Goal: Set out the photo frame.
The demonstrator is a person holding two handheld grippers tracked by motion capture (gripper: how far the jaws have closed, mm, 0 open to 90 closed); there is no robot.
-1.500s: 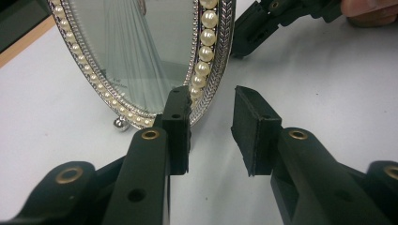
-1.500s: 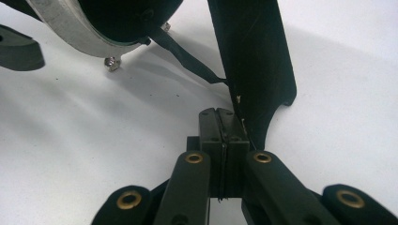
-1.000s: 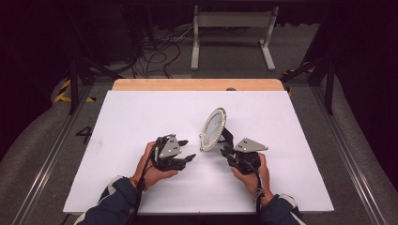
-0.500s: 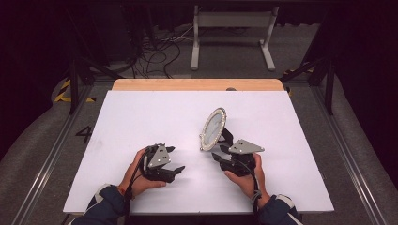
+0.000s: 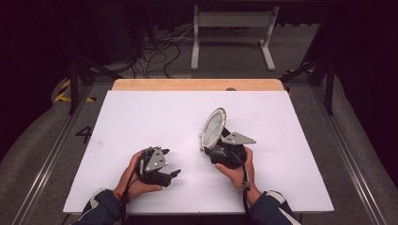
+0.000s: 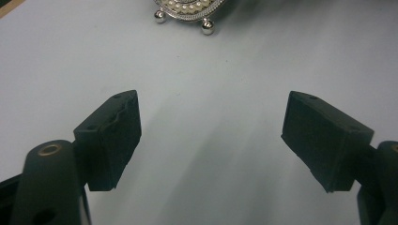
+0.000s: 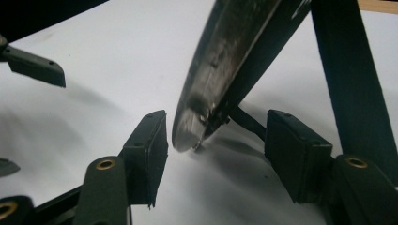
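Near the middle of the white worktop (image 5: 141,112), the oval pearl-rimmed frame (image 5: 213,127) is standing tilted between the right hand-held gripper (image 5: 212,149) pads, which have just been opening off it; the left hand-held gripper (image 5: 174,172) is gaping wide, holding nothing.

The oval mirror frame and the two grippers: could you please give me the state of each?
Oval mirror frame: standing on the white table on edge, tilted back on its rear strut, glass towards the left gripper.
Left gripper: open, jaws just been opening, nothing between them.
Right gripper: open, jaws just been opening, the frame's lower edge between them; pads look clear of it.
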